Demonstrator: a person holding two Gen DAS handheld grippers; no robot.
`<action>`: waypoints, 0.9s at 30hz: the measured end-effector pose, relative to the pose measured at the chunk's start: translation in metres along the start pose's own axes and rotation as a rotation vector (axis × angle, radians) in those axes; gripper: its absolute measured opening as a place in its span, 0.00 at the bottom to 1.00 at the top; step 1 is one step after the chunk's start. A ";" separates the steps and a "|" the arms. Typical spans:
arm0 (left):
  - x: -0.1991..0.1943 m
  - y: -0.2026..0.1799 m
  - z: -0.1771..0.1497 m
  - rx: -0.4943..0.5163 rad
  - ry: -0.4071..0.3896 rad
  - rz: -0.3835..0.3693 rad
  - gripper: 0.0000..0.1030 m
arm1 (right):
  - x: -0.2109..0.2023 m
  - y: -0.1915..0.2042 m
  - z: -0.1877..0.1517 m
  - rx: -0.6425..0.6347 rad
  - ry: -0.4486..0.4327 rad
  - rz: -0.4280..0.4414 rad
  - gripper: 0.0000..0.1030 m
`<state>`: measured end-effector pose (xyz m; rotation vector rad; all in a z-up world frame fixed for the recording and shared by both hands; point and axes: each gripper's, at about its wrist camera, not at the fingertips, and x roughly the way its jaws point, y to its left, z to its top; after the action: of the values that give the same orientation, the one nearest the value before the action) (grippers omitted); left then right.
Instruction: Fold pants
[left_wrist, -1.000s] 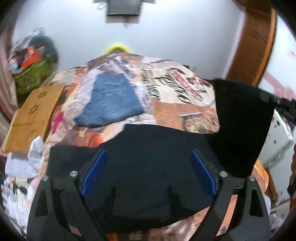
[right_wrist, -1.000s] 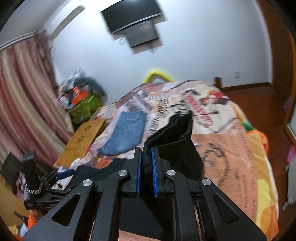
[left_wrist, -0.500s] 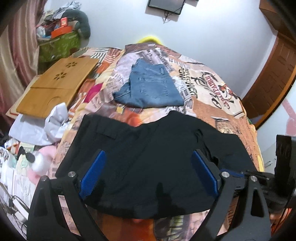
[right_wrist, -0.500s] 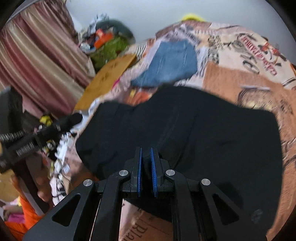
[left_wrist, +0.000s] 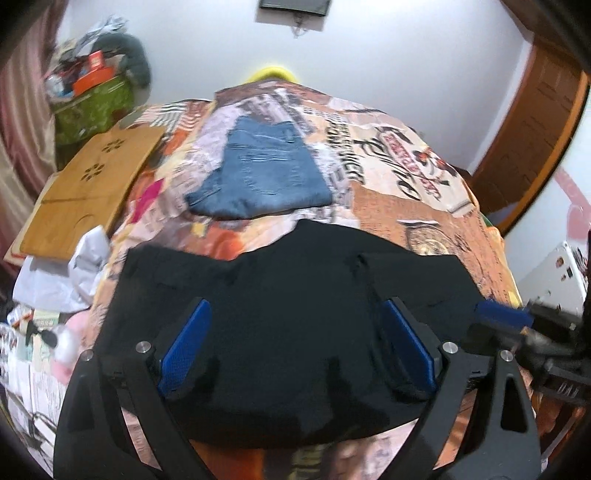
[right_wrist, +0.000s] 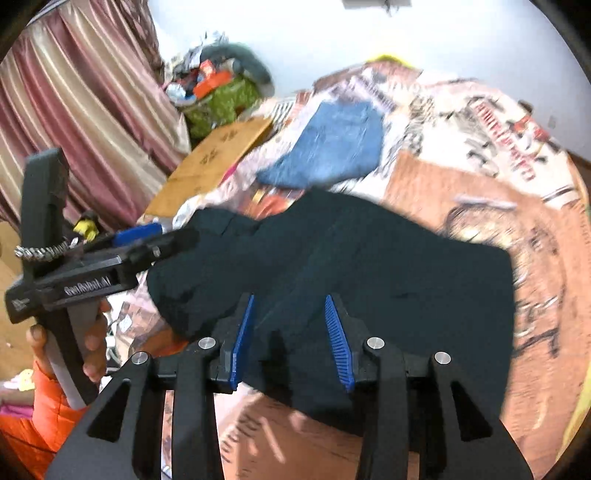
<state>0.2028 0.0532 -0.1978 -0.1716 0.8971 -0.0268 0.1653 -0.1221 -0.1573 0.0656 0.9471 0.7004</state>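
Note:
The black pants (left_wrist: 295, 295) lie spread across the near part of the patterned bedspread (left_wrist: 406, 206). My left gripper (left_wrist: 295, 332) hovers over their middle, open wide, with nothing pinched. In the right wrist view the pants (right_wrist: 369, 266) lie under my right gripper (right_wrist: 290, 332). Its jaws are opening, and the blue pads stand apart from the cloth near the pants' front edge. One of its fingers (left_wrist: 502, 314) shows at the right edge of the left wrist view. A hand holds the left gripper (right_wrist: 159, 236) at the pants' left end.
Folded blue jeans (left_wrist: 266, 173) lie further back on the bed. A wooden board (left_wrist: 85, 184), white cloth (left_wrist: 62, 273) and a green bag (left_wrist: 92, 99) piled with clutter crowd the left side. A striped curtain (right_wrist: 74, 110) hangs left; a wooden door (left_wrist: 532, 129) stands right.
My right gripper carried the lifted black cloth down onto the bed, then let go as its jaws parted. The pants now lie flat. My left gripper stayed open.

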 end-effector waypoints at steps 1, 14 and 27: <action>0.003 -0.007 0.003 0.012 0.006 -0.010 0.92 | -0.007 -0.008 0.003 -0.001 -0.022 -0.023 0.35; 0.079 -0.107 0.032 0.184 0.151 -0.100 0.92 | 0.005 -0.103 0.010 0.049 0.006 -0.183 0.35; 0.134 -0.146 -0.005 0.368 0.270 -0.023 0.92 | 0.037 -0.129 -0.020 0.104 0.142 -0.081 0.35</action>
<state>0.2899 -0.1041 -0.2819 0.1694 1.1422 -0.2391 0.2318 -0.2066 -0.2402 0.0698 1.1167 0.5865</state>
